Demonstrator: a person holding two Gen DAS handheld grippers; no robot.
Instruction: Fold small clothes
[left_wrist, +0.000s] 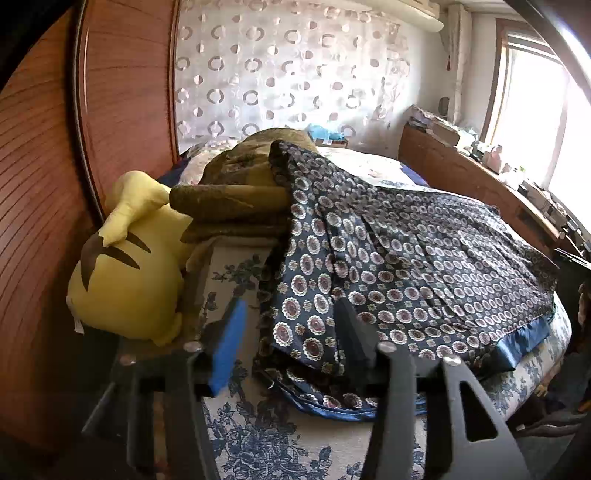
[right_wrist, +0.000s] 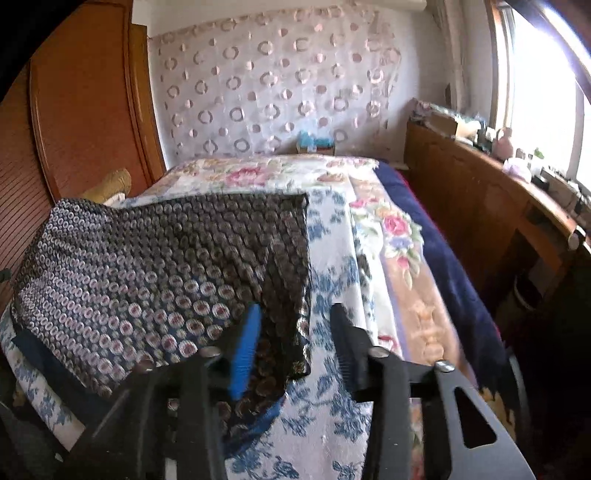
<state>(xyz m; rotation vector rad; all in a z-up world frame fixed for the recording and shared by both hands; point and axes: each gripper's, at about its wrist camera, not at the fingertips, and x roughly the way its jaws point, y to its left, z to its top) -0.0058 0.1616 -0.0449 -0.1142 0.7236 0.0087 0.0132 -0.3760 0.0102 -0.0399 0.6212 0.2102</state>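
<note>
A dark blue garment (left_wrist: 406, 258) printed with pale rings lies spread over the bed, its far edge draped up over folded olive bedding (left_wrist: 240, 192). It also shows in the right wrist view (right_wrist: 155, 266). My left gripper (left_wrist: 291, 314) is open, its fingers straddling the garment's near left corner, which hangs between them. My right gripper (right_wrist: 295, 314) is open, with the garment's near right corner lying between its fingers.
A yellow plush toy (left_wrist: 125, 277) lies at the bed's left beside a wooden wardrobe (left_wrist: 37, 221). The bed has a blue floral sheet (right_wrist: 332, 424) and a flowered blanket (right_wrist: 391, 229). A cluttered wooden sideboard (right_wrist: 480, 192) runs along the right under a window.
</note>
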